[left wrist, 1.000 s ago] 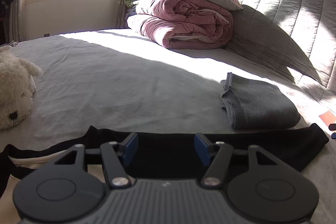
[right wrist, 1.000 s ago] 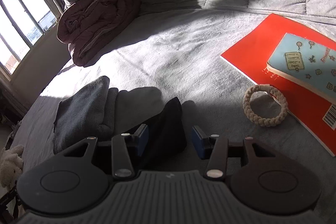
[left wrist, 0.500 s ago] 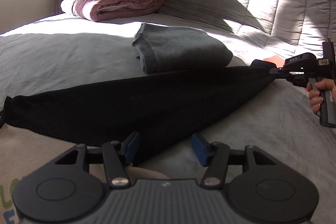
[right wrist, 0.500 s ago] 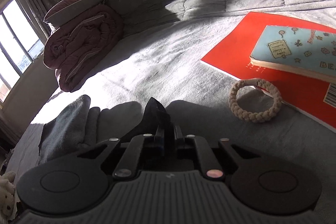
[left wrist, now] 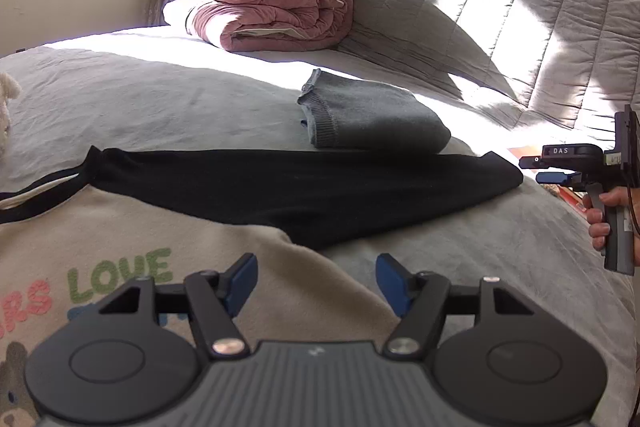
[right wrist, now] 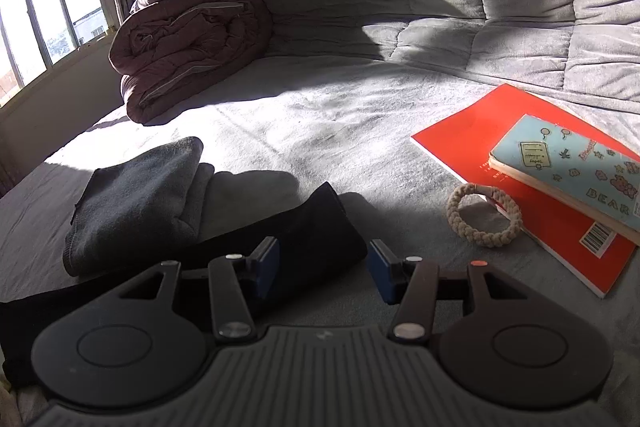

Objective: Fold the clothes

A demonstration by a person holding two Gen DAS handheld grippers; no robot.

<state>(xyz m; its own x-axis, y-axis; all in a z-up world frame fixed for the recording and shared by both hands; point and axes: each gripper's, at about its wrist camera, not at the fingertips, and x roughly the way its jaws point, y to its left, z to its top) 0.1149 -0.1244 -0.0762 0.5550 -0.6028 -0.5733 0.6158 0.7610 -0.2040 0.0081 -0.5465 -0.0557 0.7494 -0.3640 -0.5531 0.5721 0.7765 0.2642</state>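
A beige sweatshirt (left wrist: 132,247) with coloured lettering and black sleeves lies flat on the grey bed. Its black sleeve (left wrist: 304,191) is stretched out to the right, cuff end (right wrist: 324,223) resting on the sheet. My left gripper (left wrist: 316,281) hovers open over the sweatshirt's lower right edge, holding nothing. My right gripper (right wrist: 324,269) is open just behind the cuff, with the cuff lying between and ahead of its fingers; it also shows at the right edge of the left wrist view as the right gripper (left wrist: 560,169), held by a hand (left wrist: 600,215).
A folded grey sweater (left wrist: 372,119) lies just beyond the sleeve. A rolled pink duvet (left wrist: 276,11) and pillow sit by the quilted headboard. A red book (right wrist: 516,171), a light blue notebook (right wrist: 572,167) and a braided rope ring (right wrist: 484,217) lie to the right. A plush toy (left wrist: 6,107) is far left.
My right gripper, shut on the sleeve cuff half a second ago and pulling the sleeve taut, has opened and let it go. The sleeve now lies flat. My left gripper has pulled back over the sweatshirt body.
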